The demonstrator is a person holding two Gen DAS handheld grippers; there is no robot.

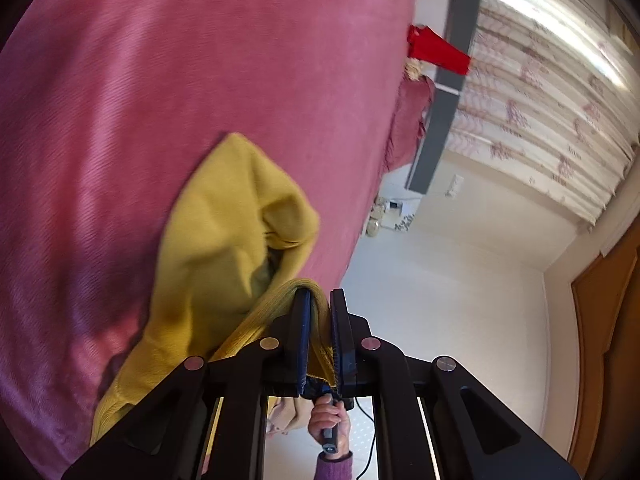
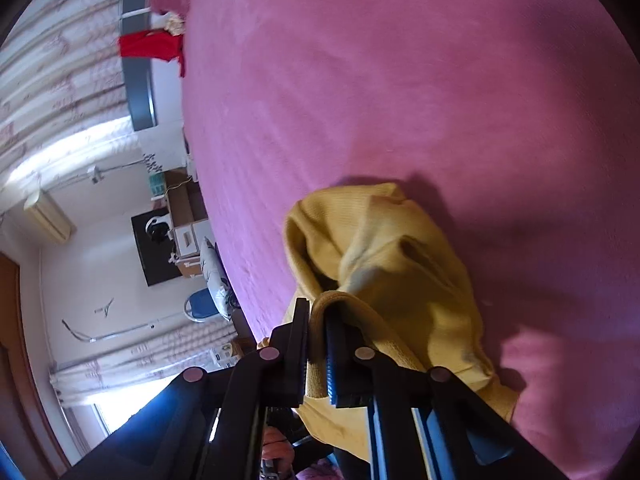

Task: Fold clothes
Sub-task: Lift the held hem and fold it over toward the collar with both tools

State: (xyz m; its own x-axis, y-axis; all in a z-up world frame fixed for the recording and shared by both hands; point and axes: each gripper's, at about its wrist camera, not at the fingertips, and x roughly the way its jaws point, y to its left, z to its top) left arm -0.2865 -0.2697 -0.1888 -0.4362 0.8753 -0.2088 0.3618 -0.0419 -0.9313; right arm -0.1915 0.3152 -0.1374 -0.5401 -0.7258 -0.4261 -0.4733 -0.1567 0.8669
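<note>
A mustard-yellow knitted garment (image 1: 216,236) lies bunched on the pink bedspread (image 1: 168,80). My left gripper (image 1: 320,300) is shut on a ribbed edge of it, the fabric pinched between the two pads. In the right wrist view the same yellow garment (image 2: 400,256) hangs from my right gripper (image 2: 318,308), which is shut on another ribbed edge. Loose folds trail from both grips onto the pink bedspread (image 2: 400,80). Below the left gripper a hand (image 1: 330,420) in a purple sleeve holds a handle.
A red cloth (image 1: 436,50) hangs on the grey headboard (image 1: 448,80) at the far end of the bed. Patterned curtains (image 1: 552,100), a pale wall and a wooden door (image 1: 608,340) lie beyond the bed edge. A desk with a black panel (image 2: 160,248) and a blue chair (image 2: 202,304) stand beside the bed.
</note>
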